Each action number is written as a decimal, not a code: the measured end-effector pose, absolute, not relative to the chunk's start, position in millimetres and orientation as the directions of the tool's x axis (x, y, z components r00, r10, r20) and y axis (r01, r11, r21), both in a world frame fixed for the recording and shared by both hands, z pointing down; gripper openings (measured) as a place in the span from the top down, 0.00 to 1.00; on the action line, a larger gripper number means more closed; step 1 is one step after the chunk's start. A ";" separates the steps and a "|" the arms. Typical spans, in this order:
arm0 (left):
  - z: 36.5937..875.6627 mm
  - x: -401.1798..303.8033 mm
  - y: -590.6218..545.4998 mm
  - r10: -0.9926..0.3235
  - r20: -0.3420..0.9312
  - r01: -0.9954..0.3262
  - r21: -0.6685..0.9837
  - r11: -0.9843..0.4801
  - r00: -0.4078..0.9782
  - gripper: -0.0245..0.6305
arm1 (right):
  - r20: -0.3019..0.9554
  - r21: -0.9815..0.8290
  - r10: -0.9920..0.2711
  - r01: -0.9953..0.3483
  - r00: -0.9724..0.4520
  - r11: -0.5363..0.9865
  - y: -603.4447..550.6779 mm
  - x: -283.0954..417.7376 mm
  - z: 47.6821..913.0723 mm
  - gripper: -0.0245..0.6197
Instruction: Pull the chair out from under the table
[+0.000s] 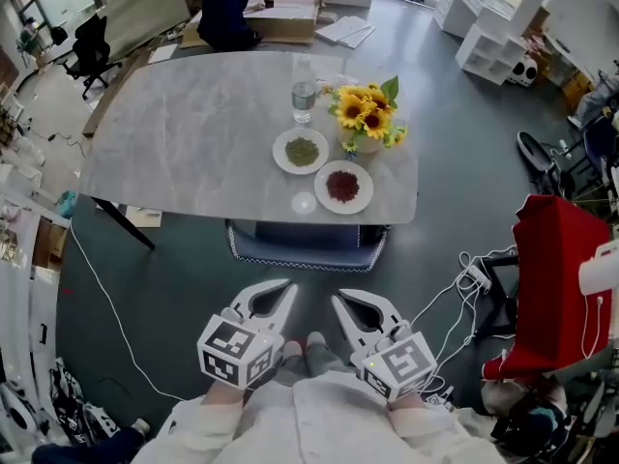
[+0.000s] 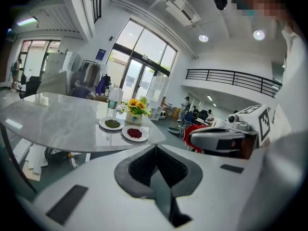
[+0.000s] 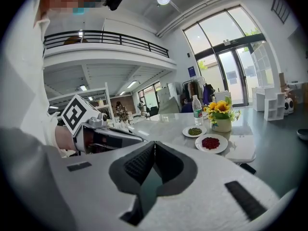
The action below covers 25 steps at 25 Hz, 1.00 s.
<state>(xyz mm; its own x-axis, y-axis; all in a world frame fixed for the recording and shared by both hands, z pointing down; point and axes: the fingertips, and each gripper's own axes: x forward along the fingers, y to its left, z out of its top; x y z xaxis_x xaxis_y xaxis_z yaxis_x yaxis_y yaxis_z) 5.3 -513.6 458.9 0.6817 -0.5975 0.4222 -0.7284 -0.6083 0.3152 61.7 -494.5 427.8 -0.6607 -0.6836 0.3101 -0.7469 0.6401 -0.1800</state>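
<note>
Two white hand-held grippers sit low in the head view, side by side, each with a cube of black-and-white square markers at its rear. The left gripper [image 1: 285, 291] has its jaws pressed together with nothing between them, as the left gripper view shows plainly. The right gripper [image 1: 340, 301] is closed in the same way and also carries nothing. Both tips point toward the table and hang above the grey floor, apart from every object.

The chair with a dark blue seat and pale trimmed edge [image 1: 308, 247] is tucked under the near edge of the grey marble-patterned table with rounded corners [image 1: 193, 133]. Only the front strip of its seat shows beyond the tabletop. It lies just ahead of the two grippers, and neither one touches it.

On the tabletop, toward its right end, stand a clear plastic water bottle [image 1: 304, 95] and a pale vase of yellow sunflowers [image 1: 368, 116]. Near them lie a white plate of green grains [image 1: 301, 151], a white plate of dark red grains [image 1: 343, 187] and a small white disc [image 1: 304, 202].

A bright red cloth-covered object [image 1: 556, 278] stands at the right, well apart from the table. Beyond the far edge, a person in dark clothing [image 1: 230, 13] bends over a cardboard box [image 1: 290, 13].
</note>
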 end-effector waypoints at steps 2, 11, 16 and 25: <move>459.7 5.6 -520.7 -0.596 0.427 -0.728 0.292 -0.621 0.680 0.94 | 0.320 -0.167 -0.679 -0.745 -0.661 0.646 -501.0 60.7 430.7 0.96; 464.6 -1.1 -553.8 -0.621 0.454 -0.737 0.129 -0.663 0.639 0.94 | 0.371 -0.114 -0.656 -0.733 -0.658 0.670 -529.0 55.9 445.7 0.96; 470.0 -3.3 -560.2 -0.617 0.506 -0.708 -0.017 -0.706 0.603 0.94 | 0.416 -0.088 -0.627 -0.716 -0.659 0.693 -534.9 52.3 451.8 0.95; 486.5 -6.0 -565.4 -0.611 0.575 -0.656 -0.162 -0.737 0.544 0.93 | 0.474 0.016 -0.589 -0.662 -0.655 0.749 -541.1 46.2 465.0 0.95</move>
